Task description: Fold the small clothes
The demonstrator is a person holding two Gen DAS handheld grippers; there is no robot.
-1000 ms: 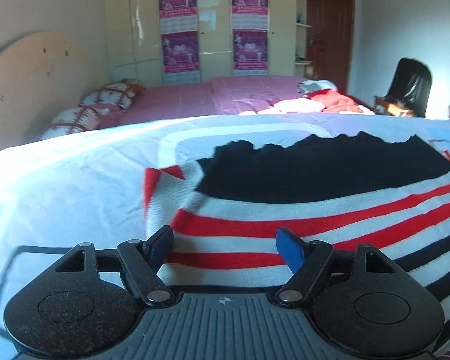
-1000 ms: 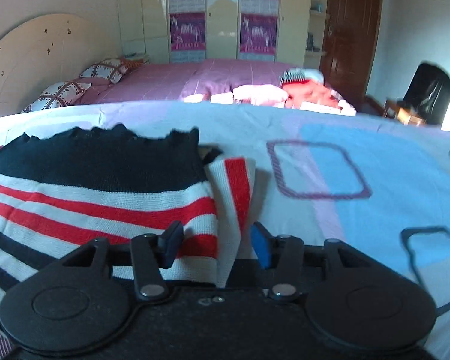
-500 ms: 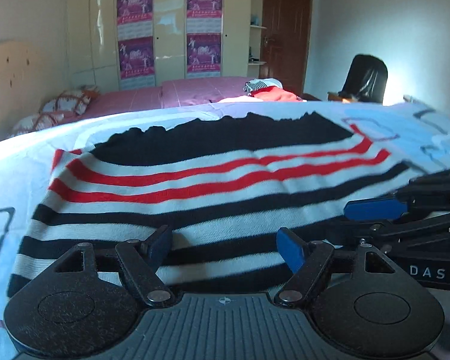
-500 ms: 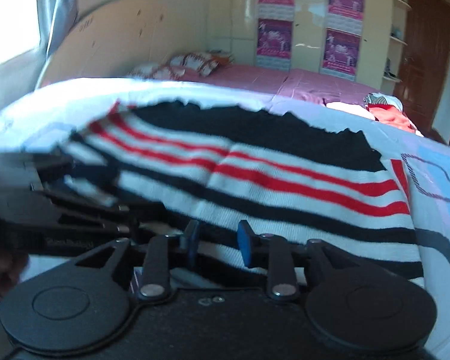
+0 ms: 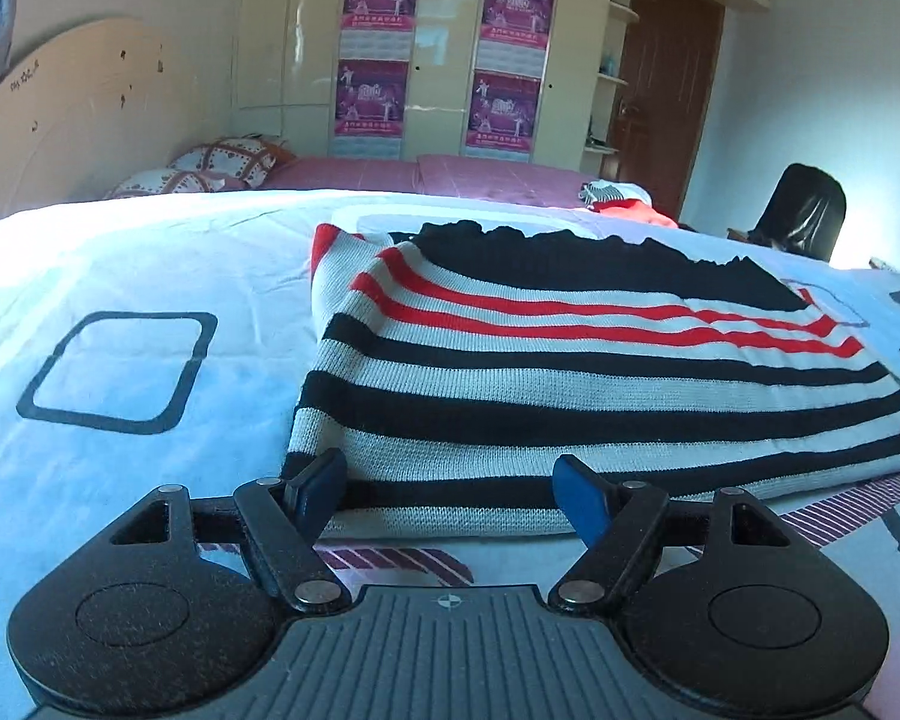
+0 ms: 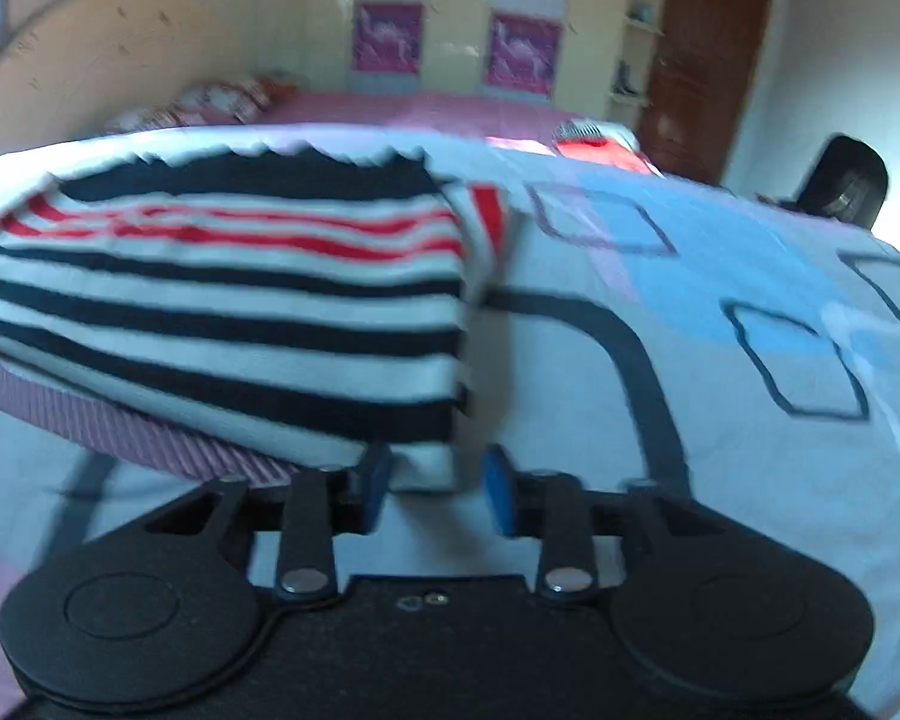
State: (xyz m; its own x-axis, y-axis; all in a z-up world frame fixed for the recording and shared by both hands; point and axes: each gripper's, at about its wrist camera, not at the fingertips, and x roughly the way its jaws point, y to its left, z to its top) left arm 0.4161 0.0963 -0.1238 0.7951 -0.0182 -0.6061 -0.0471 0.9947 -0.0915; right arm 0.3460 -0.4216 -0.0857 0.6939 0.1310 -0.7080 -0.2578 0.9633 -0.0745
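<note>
A folded knitted sweater (image 5: pixel 570 372) with black, white and red stripes lies flat on the bed sheet (image 5: pixel 120 276). It also shows in the right wrist view (image 6: pixel 228 300), blurred. My left gripper (image 5: pixel 450 495) is open and empty at the sweater's near left edge. My right gripper (image 6: pixel 432 495) is open and empty at the sweater's near right corner. A red-striped sleeve edge (image 6: pixel 489 216) sticks out at the far right of the fold.
The sheet is pale blue with dark square outlines (image 5: pixel 114 372). A second bed with pillows (image 5: pixel 210 168) and a heap of clothes (image 5: pixel 624 204) stands behind. A black chair (image 5: pixel 804 216) is at the far right, by a brown door.
Both grippers have drawn back toward the sweater's near edge and apart from each other. The right gripper's jaws have opened wider. The sweater lies folded, with both grippers off it.
</note>
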